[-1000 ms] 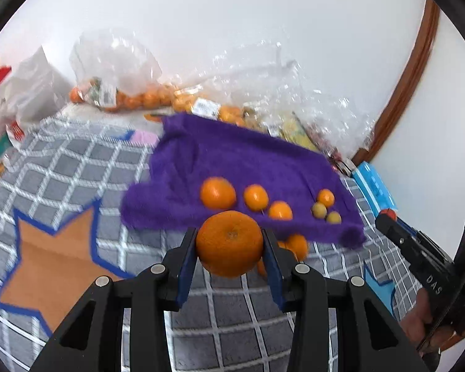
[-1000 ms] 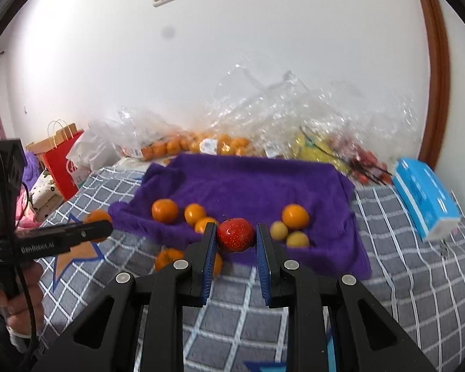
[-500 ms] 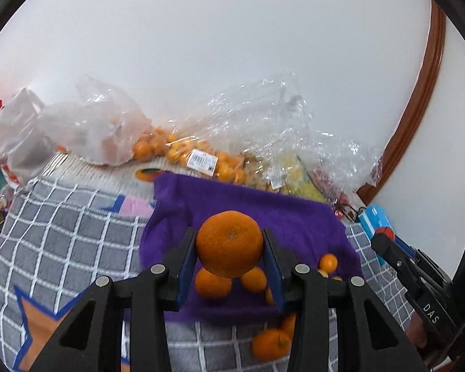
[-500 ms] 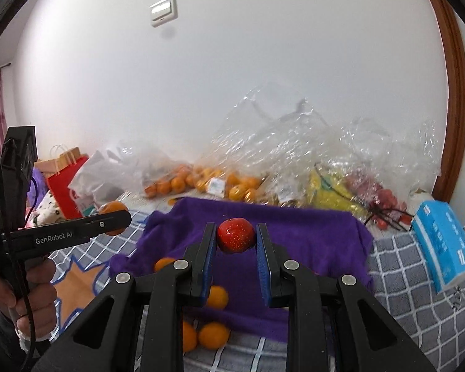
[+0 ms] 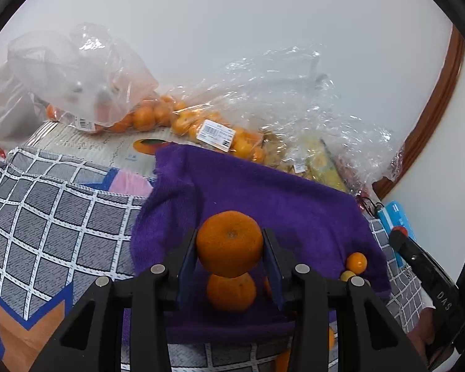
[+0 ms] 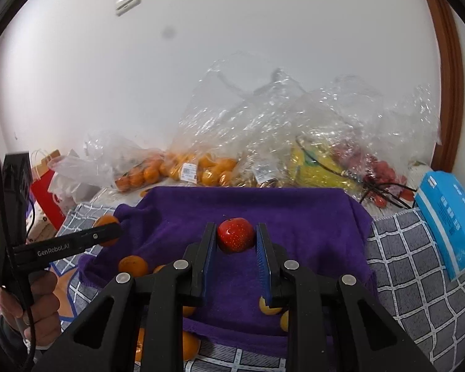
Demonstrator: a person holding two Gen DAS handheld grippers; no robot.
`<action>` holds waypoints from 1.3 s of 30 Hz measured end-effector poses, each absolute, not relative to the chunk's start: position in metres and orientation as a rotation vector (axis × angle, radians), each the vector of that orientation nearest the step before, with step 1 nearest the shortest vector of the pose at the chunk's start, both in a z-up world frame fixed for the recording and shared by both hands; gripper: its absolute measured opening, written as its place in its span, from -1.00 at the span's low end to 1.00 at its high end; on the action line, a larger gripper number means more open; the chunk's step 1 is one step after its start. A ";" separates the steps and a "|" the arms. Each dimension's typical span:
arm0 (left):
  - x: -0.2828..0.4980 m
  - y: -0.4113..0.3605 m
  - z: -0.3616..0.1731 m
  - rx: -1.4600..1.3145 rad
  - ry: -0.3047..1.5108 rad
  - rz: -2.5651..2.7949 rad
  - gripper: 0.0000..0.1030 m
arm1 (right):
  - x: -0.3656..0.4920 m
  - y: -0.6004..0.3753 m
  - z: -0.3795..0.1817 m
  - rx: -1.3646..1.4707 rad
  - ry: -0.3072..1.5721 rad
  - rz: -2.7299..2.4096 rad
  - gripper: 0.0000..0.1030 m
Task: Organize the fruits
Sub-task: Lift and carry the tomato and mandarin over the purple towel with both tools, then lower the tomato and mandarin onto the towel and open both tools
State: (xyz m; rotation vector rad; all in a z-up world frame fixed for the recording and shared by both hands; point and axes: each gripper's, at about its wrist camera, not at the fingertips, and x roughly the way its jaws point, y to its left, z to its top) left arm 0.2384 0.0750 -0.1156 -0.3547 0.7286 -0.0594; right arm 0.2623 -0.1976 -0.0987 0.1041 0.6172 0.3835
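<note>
The left tongs (image 5: 230, 259) clamp an orange (image 5: 229, 243); the right tongs (image 6: 236, 246) pinch a strawberry (image 6: 235, 234), both above the towel (image 5: 294, 210). Lower each onto bare towel beside like fruit, then open gently so neither rolls.

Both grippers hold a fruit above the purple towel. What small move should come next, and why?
Probably lower the left gripper and set its orange on bare purple towel beyond the orange lying beneath it.

Mandarin (image 5: 229, 243) clamped above purple towel (image 5: 294, 210); strawberry (image 6: 235, 235) likewise.
</note>
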 end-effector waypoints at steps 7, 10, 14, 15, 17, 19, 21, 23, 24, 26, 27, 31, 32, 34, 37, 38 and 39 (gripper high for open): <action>0.243 0.082 -0.122 -0.378 0.743 -0.057 -0.25 | 0.266 -0.208 -0.102 0.117 0.621 0.359 -0.52; 0.244 0.081 -0.122 -0.376 0.743 -0.061 -0.25 | 0.268 -0.210 -0.104 0.119 0.626 0.352 -0.52; 0.244 0.079 -0.123 -0.374 0.744 -0.068 -0.25 | 0.270 -0.211 -0.108 0.118 0.638 0.344 -0.52; 0.245 0.079 -0.124 -0.373 0.745 -0.069 -0.25 | 0.270 -0.211 -0.111 0.117 0.644 0.342 -0.52; 0.245 0.079 -0.124 -0.371 0.748 -0.069 -0.25 | 0.272 -0.210 -0.115 0.118 0.657 0.341 -0.52; 0.245 0.078 -0.126 -0.369 0.748 -0.067 -0.25 | 0.272 -0.208 -0.118 0.116 0.665 0.347 -0.52; 0.246 0.078 -0.127 -0.361 0.751 -0.059 -0.25 | 0.273 -0.205 -0.121 0.106 0.675 0.351 -0.52; 0.247 0.078 -0.128 -0.363 0.753 -0.061 -0.25 | 0.273 -0.202 -0.124 0.099 0.682 0.354 -0.52; 0.247 0.078 -0.128 -0.365 0.753 -0.062 -0.25 | 0.273 -0.200 -0.125 0.097 0.687 0.360 -0.52; 0.247 0.078 -0.128 -0.365 0.751 -0.063 -0.25 | 0.272 -0.196 -0.128 0.091 0.697 0.375 -0.52; 0.247 0.078 -0.128 -0.365 0.749 -0.064 -0.25 | 0.271 -0.194 -0.129 0.088 0.701 0.380 -0.52; 0.246 0.079 -0.127 -0.372 0.741 -0.072 -0.25 | 0.270 -0.183 -0.136 0.049 0.724 0.409 -0.52; 0.246 0.079 -0.127 -0.375 0.741 -0.075 -0.25 | 0.269 -0.180 -0.137 0.038 0.729 0.417 -0.52; 0.246 0.080 -0.127 -0.381 0.741 -0.080 -0.25 | 0.269 -0.175 -0.141 0.017 0.745 0.432 -0.52; 0.246 0.081 -0.128 -0.391 0.743 -0.083 -0.25 | 0.270 -0.168 -0.148 -0.015 0.775 0.448 -0.52; 0.246 0.081 -0.128 -0.396 0.745 -0.088 -0.25 | 0.271 -0.167 -0.150 -0.026 0.784 0.450 -0.52; 0.247 0.081 -0.128 -0.400 0.747 -0.093 -0.25 | 0.271 -0.165 -0.152 -0.039 0.794 0.449 -0.52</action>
